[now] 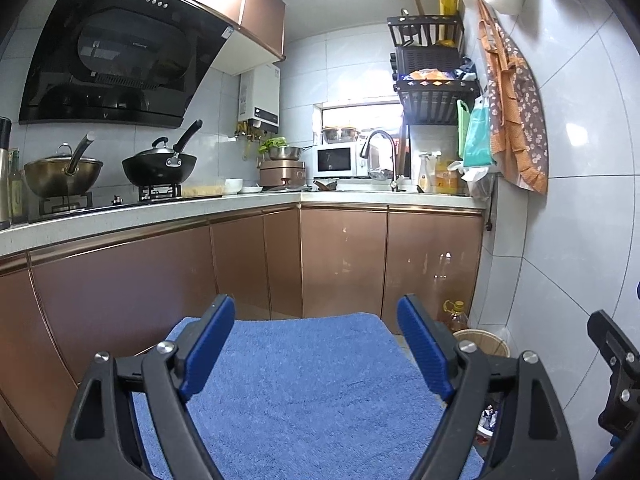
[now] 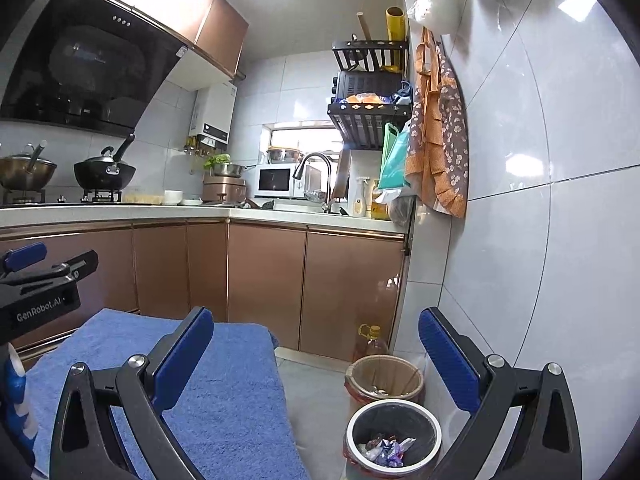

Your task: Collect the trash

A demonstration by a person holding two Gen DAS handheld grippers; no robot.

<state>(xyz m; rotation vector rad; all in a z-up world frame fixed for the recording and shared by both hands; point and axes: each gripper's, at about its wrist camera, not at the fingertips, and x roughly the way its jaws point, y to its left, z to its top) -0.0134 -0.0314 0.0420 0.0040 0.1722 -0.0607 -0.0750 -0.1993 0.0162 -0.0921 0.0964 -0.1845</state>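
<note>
Left wrist view: the left gripper (image 1: 316,320) has its blue-padded jaws spread wide with nothing between them, held above a blue towel (image 1: 304,392) that covers a flat surface. Past the towel's right edge a tan bin (image 1: 486,340) stands on the floor just beside a bottle of cooking oil (image 1: 456,314), both in the corner where the copper cabinets (image 1: 344,260) meet the tiled wall. Lower down, crumpled wrappers (image 1: 488,420) show behind the gripper's right finger. On the counter (image 1: 160,208), a black wok (image 1: 160,168) sits on the hob near the left end, and a white microwave (image 1: 336,160) stands at the far corner beside the tap (image 1: 380,148). Part of the right gripper (image 1: 616,376) shows at the right edge.

Right wrist view: the right gripper (image 2: 316,344) is also released, jaws apart and empty. Between them, on the floor beside the towel's (image 2: 200,380) right edge, a round bin with a pale rim (image 2: 394,436) holds the trash, crumpled wrappers (image 2: 386,448). The tan bin (image 2: 384,376) touches its far side, the oil bottle (image 2: 372,340) behind. The left gripper (image 2: 40,276) shows at the left edge.
</note>
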